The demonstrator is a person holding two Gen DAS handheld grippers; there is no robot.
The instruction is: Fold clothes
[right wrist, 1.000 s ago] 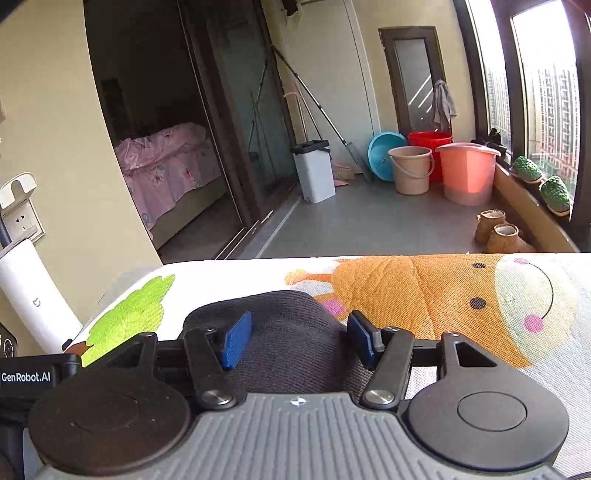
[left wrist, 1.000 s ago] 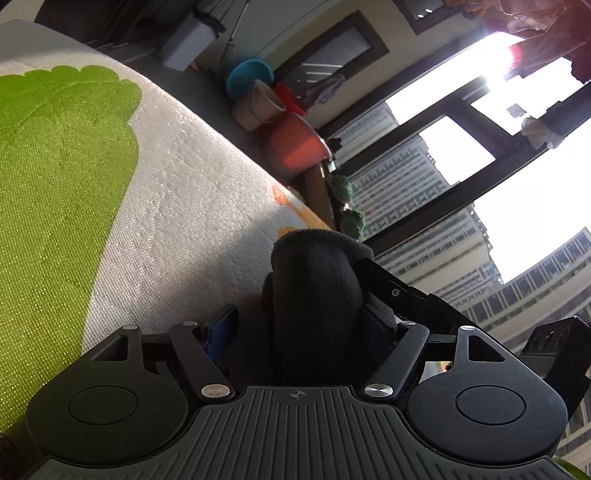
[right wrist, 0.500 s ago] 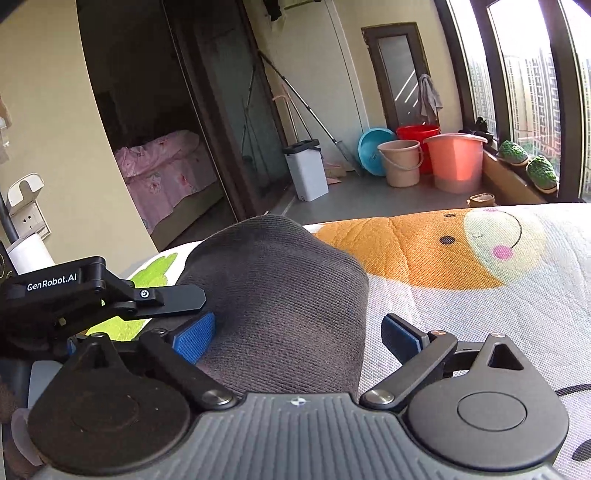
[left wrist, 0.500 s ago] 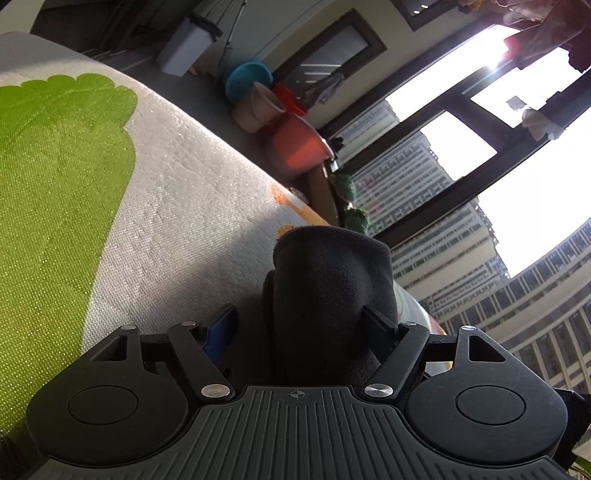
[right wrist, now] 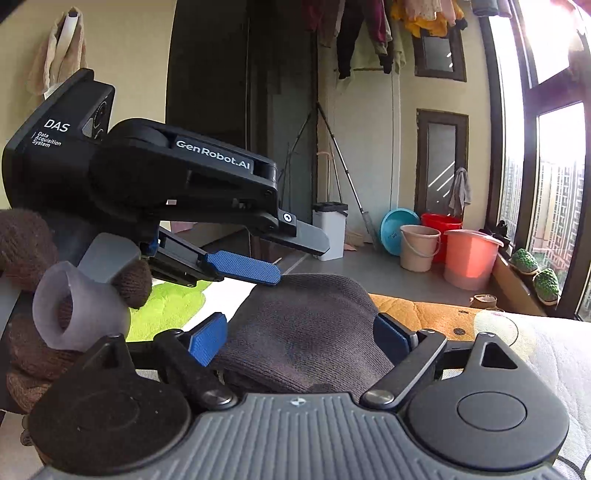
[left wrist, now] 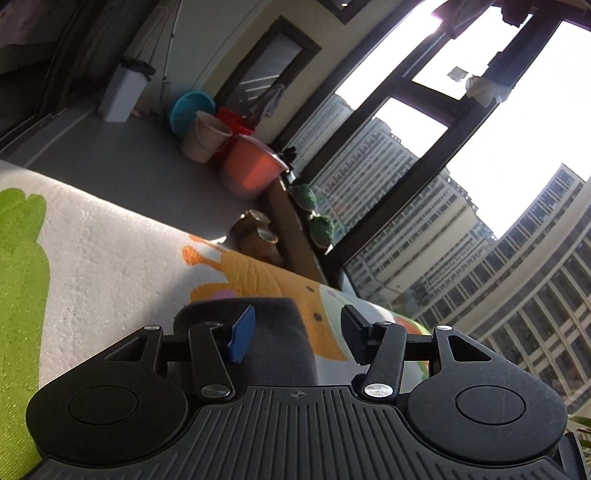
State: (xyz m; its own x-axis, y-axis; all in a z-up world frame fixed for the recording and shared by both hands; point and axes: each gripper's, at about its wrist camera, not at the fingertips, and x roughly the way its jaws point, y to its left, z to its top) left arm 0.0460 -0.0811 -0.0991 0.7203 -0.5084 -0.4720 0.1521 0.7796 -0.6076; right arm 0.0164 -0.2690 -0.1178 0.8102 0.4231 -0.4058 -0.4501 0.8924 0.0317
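From the left wrist camera, the left gripper (left wrist: 297, 330) had its jaws apart and closing, with neither pad pressing on anything. The dark grey knitted garment (left wrist: 275, 339) lay folded into a lump below and between them, nearer the blue left pad, resting on a quilted cover (left wrist: 110, 266) printed with a green shape and an orange cartoon figure. Whether that cover lay over a desk or a bed could not be told. Beyond its edge stood a pink bucket (left wrist: 255, 171), a beige bucket (left wrist: 205, 138) and a teal basin (left wrist: 190, 110) on a grey floor, beside tall windows (left wrist: 417, 122) looking onto apartment blocks.

From the right wrist camera, the right gripper (right wrist: 301, 339) held its jaws wide apart and closing, with the knitted garment (right wrist: 306, 332) bulging up between the two blue pads. The left pad looked just clear of the cloth; the right one sat close against it, though contact there was hard to judge. The left gripper (right wrist: 291, 254) reached in from the left, above the garment's far edge, its fingers parted and empty. A hand in a brown knitted glove (right wrist: 26, 332) gripped its handle. Laundry (right wrist: 388, 33) hung overhead.
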